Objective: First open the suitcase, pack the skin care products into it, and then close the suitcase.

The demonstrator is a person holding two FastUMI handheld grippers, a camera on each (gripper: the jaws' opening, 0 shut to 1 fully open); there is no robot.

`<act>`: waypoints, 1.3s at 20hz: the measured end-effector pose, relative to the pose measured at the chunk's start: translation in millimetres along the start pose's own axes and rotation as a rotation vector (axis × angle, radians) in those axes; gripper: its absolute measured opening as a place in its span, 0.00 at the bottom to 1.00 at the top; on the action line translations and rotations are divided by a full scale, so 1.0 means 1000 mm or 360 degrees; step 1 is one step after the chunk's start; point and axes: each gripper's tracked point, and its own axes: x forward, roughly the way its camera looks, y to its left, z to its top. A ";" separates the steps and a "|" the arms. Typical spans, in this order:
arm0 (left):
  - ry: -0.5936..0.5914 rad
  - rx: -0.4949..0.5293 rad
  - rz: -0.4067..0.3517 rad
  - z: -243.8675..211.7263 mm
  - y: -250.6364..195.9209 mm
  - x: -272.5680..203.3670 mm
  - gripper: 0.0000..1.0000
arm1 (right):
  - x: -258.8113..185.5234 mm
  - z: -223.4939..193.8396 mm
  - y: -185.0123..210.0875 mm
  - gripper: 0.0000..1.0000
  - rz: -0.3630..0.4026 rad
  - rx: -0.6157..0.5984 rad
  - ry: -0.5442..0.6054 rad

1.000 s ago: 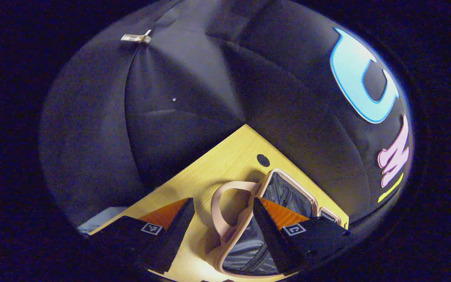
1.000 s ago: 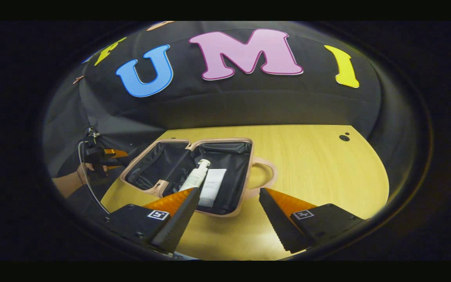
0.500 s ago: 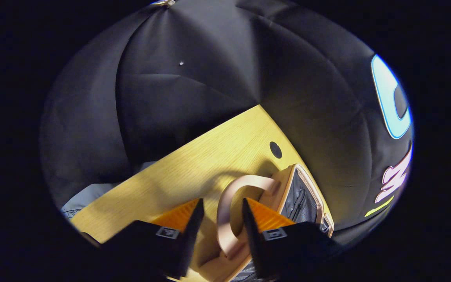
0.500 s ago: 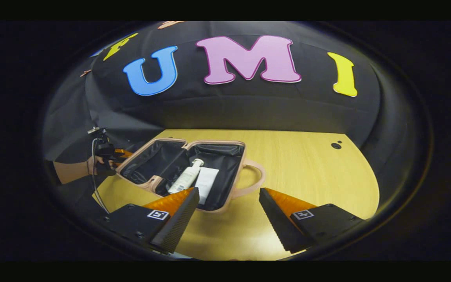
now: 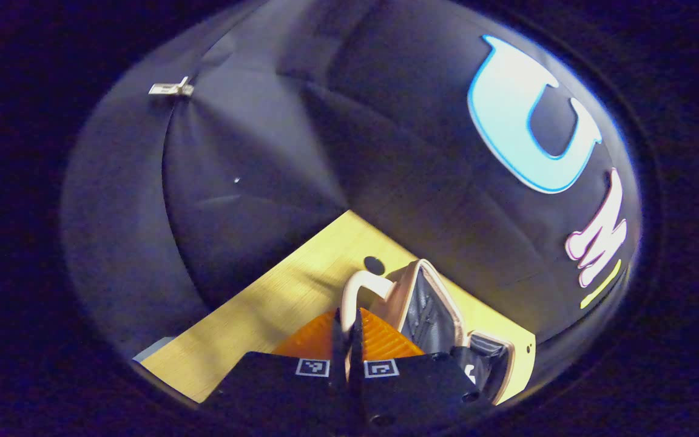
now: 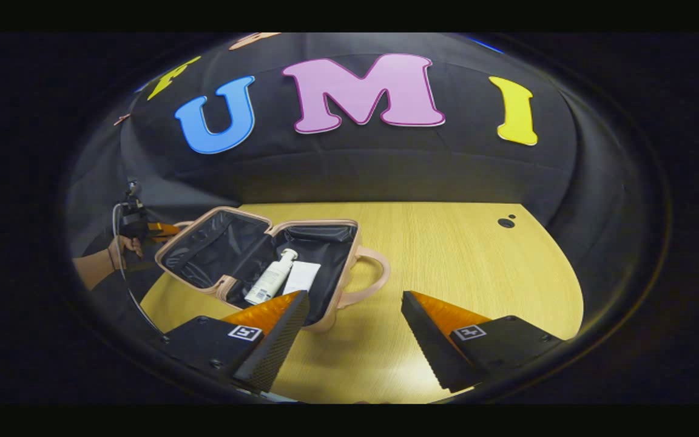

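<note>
In the left gripper view, the left gripper (image 5: 347, 331) is pinching the pale pink handle (image 5: 358, 285) of the suitcase (image 5: 422, 303): its two fingers are pressed nearly together with the handle's strap between them. That half of the suitcase is standing tilted up off the wooden surface (image 5: 264, 315), showing its dark lining, and the handle is arching up from the fingers toward a small dark hole (image 5: 374, 264) in the surface.

In the right gripper view, the suitcase (image 6: 264, 261) is lying open at the left of the surface (image 6: 446, 261). Its left half (image 6: 210, 249) is raised at an angle, while the right half (image 6: 319, 255) is resting flat with its own handle (image 6: 371, 279) sticking out to the right. Inside the right half, a white pump bottle (image 6: 270, 280) is lying on its side, and a flat white packet (image 6: 302, 278) is lying just beside it. Farther off at the left edge, a hand (image 6: 120, 247) is holding the left gripper (image 6: 149, 229) by the raised half.

The right gripper (image 6: 355, 328) is hanging near the front of the surface, its fingers spread wide apart and gripping nothing. The left fingertip (image 6: 292, 309) is overlapping the front rim of the suitcase in that view; whether it is touching is unclear.
</note>
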 end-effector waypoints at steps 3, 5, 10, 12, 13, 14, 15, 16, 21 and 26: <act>-0.0142 0.0138 -0.0341 0.021 -0.128 -0.084 0.06 | -0.009 0.028 -0.019 0.98 0.0035 0.0010 -0.0064; -0.0178 0.0168 -0.0451 0.002 -0.187 -0.111 0.06 | -0.014 0.044 -0.034 0.97 0.0014 0.0051 -0.0129; -0.0182 0.0161 -0.0581 -0.065 -0.294 -0.124 0.06 | -0.023 0.066 -0.059 0.98 0.0060 0.0007 -0.0199; -0.0111 0.0194 -0.0625 -0.108 -0.329 -0.115 0.06 | -0.028 0.069 -0.072 0.97 0.0062 -0.0016 -0.0217; -0.0063 0.0229 -0.0640 -0.131 -0.346 -0.108 0.06 | -0.032 0.072 -0.079 0.97 0.0067 -0.0024 -0.0228; -0.0015 0.0274 -0.0648 -0.158 -0.360 -0.098 0.06 | -0.034 0.075 -0.081 0.98 0.0072 -0.0023 -0.0246; 0.0034 0.0314 -0.0648 -0.182 -0.370 -0.089 0.06 | -0.038 0.078 -0.087 0.98 0.0071 -0.0022 -0.0259; 0.0077 0.0347 -0.0640 -0.204 -0.379 -0.081 0.06 | -0.042 0.080 -0.094 0.97 0.0072 -0.0020 -0.0266; 0.0161 0.0578 -0.0456 -0.280 -0.398 -0.029 0.06 | -0.055 0.087 -0.115 0.97 0.0026 0.0004 -0.0312; 0.0297 0.0746 -0.0346 -0.326 -0.397 -0.003 0.07 | -0.080 0.098 -0.118 0.97 -0.0029 0.0037 -0.0405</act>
